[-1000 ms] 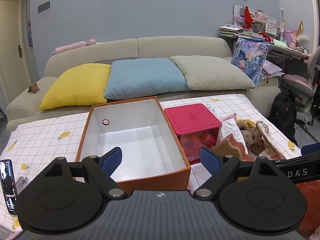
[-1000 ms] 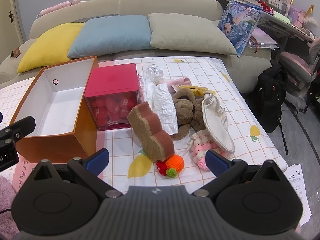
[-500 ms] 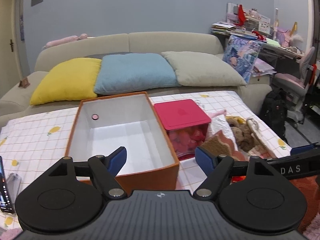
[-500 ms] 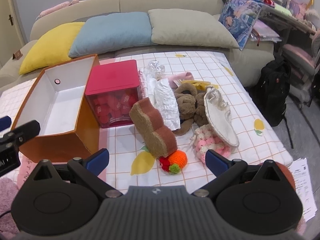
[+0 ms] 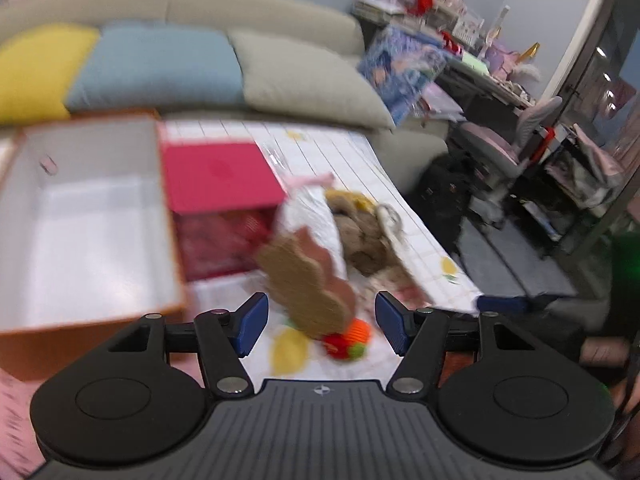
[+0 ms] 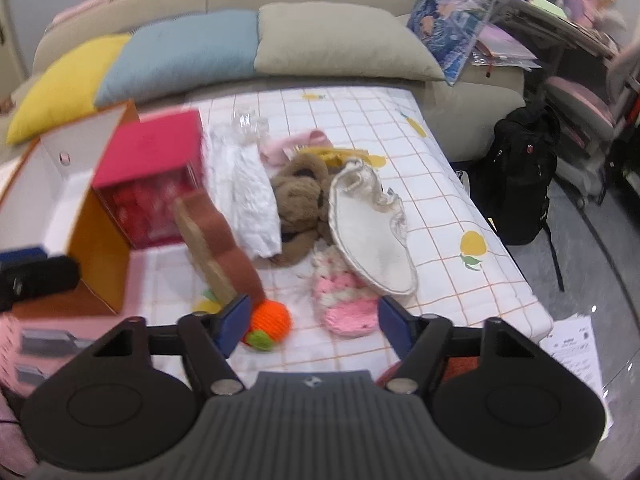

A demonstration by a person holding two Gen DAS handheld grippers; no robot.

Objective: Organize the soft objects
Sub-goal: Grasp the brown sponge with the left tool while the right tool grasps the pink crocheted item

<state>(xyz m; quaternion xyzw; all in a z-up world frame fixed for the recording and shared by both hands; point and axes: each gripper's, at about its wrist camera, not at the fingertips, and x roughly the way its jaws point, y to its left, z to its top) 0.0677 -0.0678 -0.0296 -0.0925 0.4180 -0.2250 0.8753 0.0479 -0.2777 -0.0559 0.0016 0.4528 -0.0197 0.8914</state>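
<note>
A heap of soft things lies on the checked tablecloth: a brown toast-shaped plush, an orange crochet fruit, a pink crochet piece, a brown teddy, a white towel and a cream pouch. Left of them stands an open orange box, white inside. My left gripper hangs before the toast plush, its jaws closing on nothing. My right gripper hovers over the fruit and the pink piece, jaws closing, no pad pressing.
A red-lidded box stands between the orange box and the heap. Behind is a sofa with yellow, blue and grey cushions. A black backpack, a chair and papers lie right of the table's edge.
Both pairs of jaws have narrowed. The left view swung right, from the orange box to the soft heap. The right gripper came closer and lower over the heap.
</note>
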